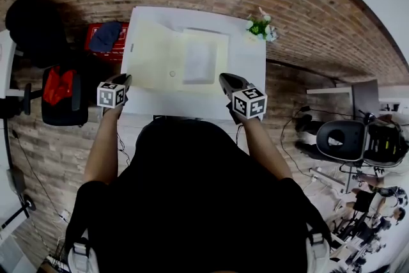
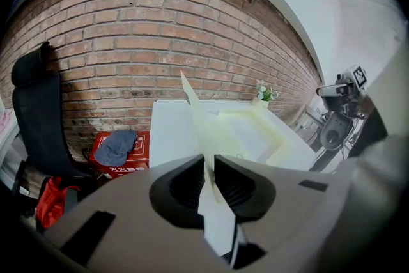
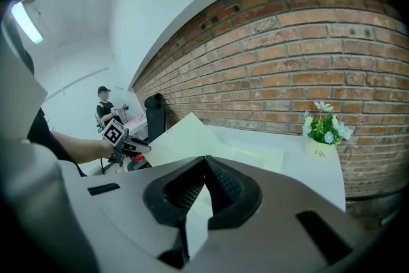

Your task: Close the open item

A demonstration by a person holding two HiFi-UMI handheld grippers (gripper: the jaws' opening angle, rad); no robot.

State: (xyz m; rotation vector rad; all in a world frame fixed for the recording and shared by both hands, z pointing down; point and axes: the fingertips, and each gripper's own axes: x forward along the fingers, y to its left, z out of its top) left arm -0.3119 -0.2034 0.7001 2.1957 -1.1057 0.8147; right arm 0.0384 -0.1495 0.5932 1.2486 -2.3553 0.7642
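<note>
White table [image 1: 248, 70], open folder [image 1: 192, 61]. Left gripper [image 2: 209, 166] clamps its flap [image 2: 198, 117], right gripper [image 3: 204, 166] its near edge. We should arc left over slowly.

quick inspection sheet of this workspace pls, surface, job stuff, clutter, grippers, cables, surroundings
surface: white table, mostly bare around the work
job's things: pale yellow folder lying open on the table, its left flap lifted off the surface, not yet closed
clutter: small potted plant at the table's far right corner, apart from the folder
grippers: left gripper closed on the raised left flap; right gripper closed on the folder's near right edge
cables: a thin cable on the floor right of the table, none on the table
surroundings: brick wall; red box with a blue cloth on it and a black chair to the left; office chair to the right
</note>
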